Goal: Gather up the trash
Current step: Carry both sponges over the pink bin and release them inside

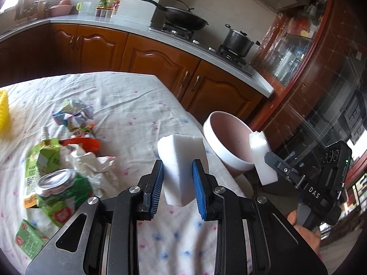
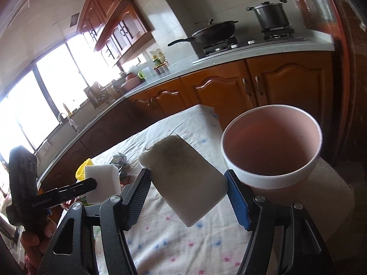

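My left gripper [image 1: 177,167] is shut on a white foam block [image 1: 180,151], held above the cloth-covered table [image 1: 128,105]. The same gripper [image 2: 95,184] and block [image 2: 103,178] show at the left of the right wrist view. My right gripper [image 2: 188,178] is shut on a scouring sponge [image 2: 181,169], white with a rough brownish face, tilted between the pads. Just right of it stands the pink bin [image 2: 263,178]. In the left wrist view that sponge [image 1: 260,158] hangs at the bin's rim [image 1: 220,151] in the right gripper [image 1: 267,162].
A heap of trash lies on the table's left: a crushed can [image 1: 55,181], a green drink pouch [image 1: 43,155], crumpled wrappers [image 1: 73,112] and tissue [image 1: 84,160]. A yellow object [image 1: 3,112] sits at the far left. Wooden cabinets [image 1: 160,64] with a stove run behind.
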{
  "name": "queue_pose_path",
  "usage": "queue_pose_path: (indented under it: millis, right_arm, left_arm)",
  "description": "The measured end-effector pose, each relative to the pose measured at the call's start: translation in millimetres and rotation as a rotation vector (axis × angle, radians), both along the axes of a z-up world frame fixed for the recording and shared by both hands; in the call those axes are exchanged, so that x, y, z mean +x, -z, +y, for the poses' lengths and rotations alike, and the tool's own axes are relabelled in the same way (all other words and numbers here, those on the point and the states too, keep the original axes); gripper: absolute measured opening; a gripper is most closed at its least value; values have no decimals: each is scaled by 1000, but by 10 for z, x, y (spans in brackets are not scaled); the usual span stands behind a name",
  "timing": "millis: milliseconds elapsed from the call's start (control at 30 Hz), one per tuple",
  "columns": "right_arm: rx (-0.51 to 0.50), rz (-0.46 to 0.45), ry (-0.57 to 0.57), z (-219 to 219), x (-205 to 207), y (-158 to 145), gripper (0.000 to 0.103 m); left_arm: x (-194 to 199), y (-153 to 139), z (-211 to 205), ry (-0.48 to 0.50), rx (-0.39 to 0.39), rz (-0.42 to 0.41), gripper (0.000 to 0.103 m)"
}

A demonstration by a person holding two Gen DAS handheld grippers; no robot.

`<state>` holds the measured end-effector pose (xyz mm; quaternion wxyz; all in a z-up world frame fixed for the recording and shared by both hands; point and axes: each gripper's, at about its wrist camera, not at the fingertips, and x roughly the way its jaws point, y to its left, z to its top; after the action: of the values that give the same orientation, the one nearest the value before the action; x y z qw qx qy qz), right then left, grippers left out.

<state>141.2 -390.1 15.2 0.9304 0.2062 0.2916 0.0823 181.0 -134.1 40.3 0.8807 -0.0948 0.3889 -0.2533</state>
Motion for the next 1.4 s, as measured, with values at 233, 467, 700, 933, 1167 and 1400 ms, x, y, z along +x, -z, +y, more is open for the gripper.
queue_pose_path:
  millis: [233,467,700,933,1167,1400]
  right_arm:
    - [-9,-8,66,-240,-78,-6,68]
    - [-16,-6,122,-460,-72,-15,68]
    - [-43,14,167,-723,55,-26,69]
    - [-66,68,194,-1041,360,27,70]
    - [-82,130,190,-1216,644,159,71]
    - [-78,176,178,-1278,784,254,76]
  left_arm:
    - [74,-30,-264,46,2,-4,24]
    - [188,-60,-571,92,8,-12,24]
    - [384,-84,-1017,158,24,-8,24]
    - [711,-38,-1586,209,74,13,24]
    - [953,190,-2038,245,134,79,25]
    - [1091,360,-2184,231,174,126,47]
